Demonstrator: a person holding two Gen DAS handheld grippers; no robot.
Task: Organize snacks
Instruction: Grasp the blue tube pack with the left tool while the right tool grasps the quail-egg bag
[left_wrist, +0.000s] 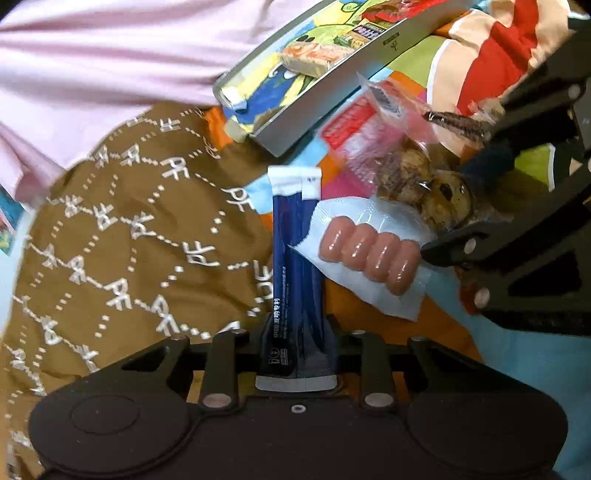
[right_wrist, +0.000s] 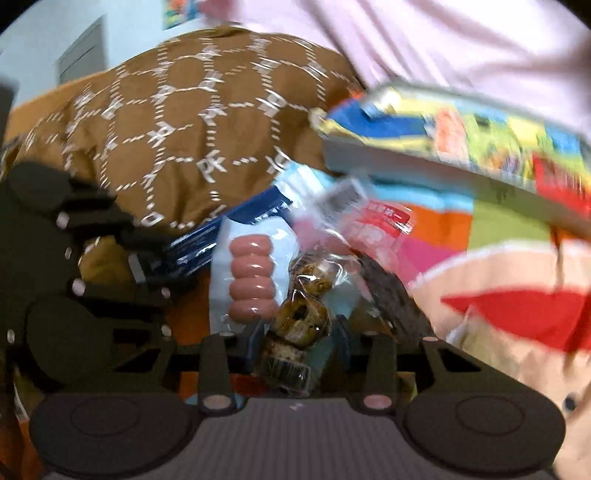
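Stick pack: clamped near its bottom end by left gripper; long free end could swing.
Sausage pack: lay loose against it; could snag.
Egg pack: clamped in right gripper; slick film might slip.

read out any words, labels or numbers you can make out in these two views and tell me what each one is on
"PF", repeated in white across the brown patterned fabric.
"发明专利", with "中国" less clearly before it, in pale print low on the blue stick sachet clamped in the left gripper.
Red label on the clear snack pack: white print, too blurred.
Tray rim mark and the packets inside: too small.
Right wrist view: nothing else legible.
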